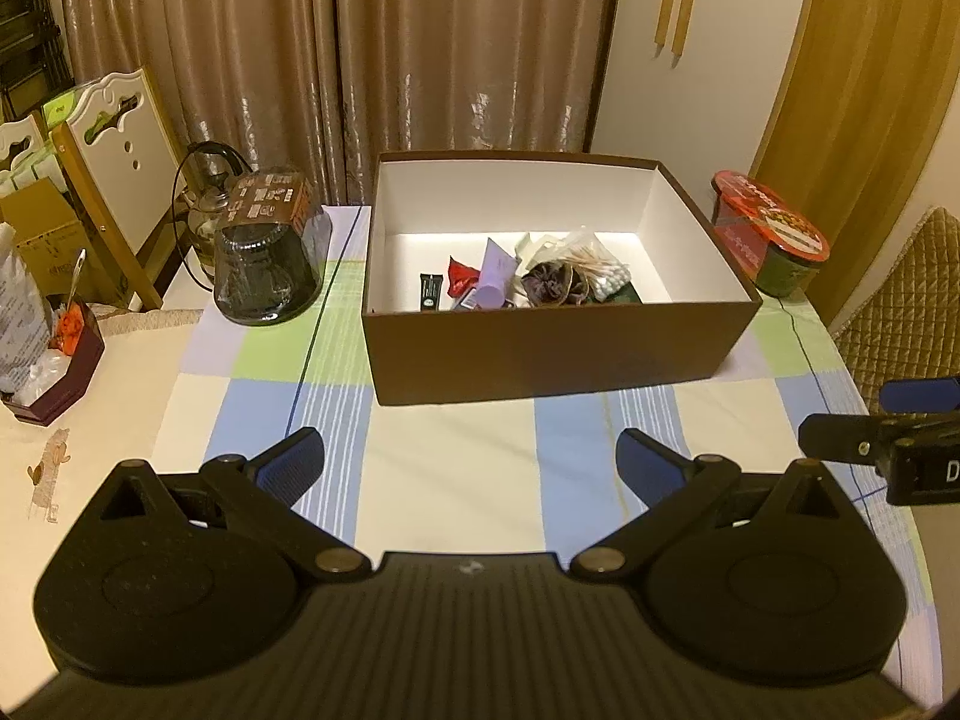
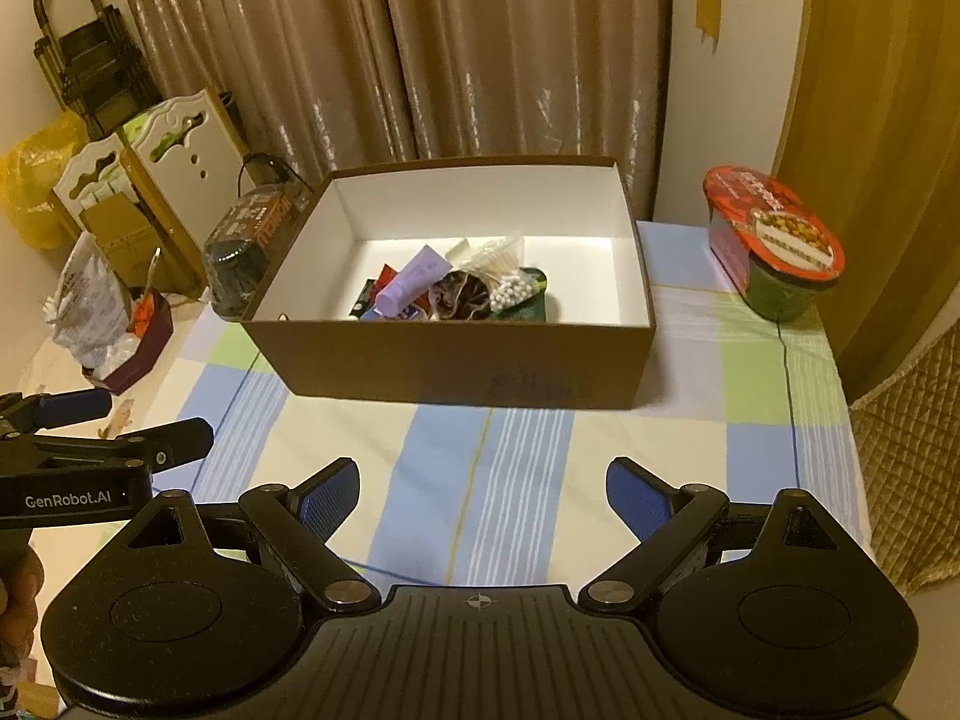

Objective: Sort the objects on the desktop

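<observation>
Nearest to me are two tools, both spread wide and empty: the left tool (image 1: 471,468) and the right tool (image 2: 483,501), hovering side by side over the checked cloth of the table (image 1: 456,480). Beyond them stands one brown box (image 1: 540,342) with white inner walls. In it I count one lilac tube (image 2: 411,285), one small black sachet (image 1: 429,292), one red packet (image 1: 461,276), one dark crumpled pouch (image 2: 459,294) and one clear bag of cotton swabs (image 1: 603,273), heaped together at the floor's middle. Flanking the box are one dark glass jar (image 1: 267,258), left, and one red-lidded noodle cup (image 2: 774,246), right.
</observation>
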`<act>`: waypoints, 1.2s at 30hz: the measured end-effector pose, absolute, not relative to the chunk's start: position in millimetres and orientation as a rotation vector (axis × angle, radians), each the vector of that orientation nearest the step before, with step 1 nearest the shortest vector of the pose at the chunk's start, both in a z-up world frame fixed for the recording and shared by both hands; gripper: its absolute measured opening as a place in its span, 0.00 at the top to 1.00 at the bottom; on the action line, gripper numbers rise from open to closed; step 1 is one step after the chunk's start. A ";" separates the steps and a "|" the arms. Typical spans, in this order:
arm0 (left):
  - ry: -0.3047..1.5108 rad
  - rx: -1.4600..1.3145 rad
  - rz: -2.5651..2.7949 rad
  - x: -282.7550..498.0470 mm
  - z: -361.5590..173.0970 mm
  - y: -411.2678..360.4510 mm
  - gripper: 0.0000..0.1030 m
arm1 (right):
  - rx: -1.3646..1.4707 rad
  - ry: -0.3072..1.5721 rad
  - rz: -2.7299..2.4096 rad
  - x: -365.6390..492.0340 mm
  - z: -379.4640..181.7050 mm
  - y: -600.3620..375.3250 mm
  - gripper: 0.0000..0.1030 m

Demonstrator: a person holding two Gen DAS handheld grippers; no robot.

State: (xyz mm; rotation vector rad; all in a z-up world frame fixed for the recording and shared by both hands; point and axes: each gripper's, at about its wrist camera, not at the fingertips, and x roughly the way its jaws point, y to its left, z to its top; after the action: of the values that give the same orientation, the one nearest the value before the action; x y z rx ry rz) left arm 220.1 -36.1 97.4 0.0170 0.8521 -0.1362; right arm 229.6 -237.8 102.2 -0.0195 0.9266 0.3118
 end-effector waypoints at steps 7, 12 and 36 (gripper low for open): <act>0.857 0.030 -0.125 237.0 100.0 -37.4 0.01 | -0.041 0.936 0.320 250.4 109.0 -231.2 0.11; 0.868 0.028 -0.118 246.4 98.8 -37.0 0.01 | -0.044 0.941 0.325 261.5 109.6 -229.5 0.11; 0.854 0.043 -0.118 270.7 92.6 -36.6 0.01 | -0.019 0.958 0.300 277.2 100.7 -231.1 0.11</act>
State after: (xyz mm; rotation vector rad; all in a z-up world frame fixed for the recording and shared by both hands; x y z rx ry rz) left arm 270.7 -36.6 92.6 0.0433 0.8545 -0.1181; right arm 277.2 -231.1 100.7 -0.0192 0.9580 0.2998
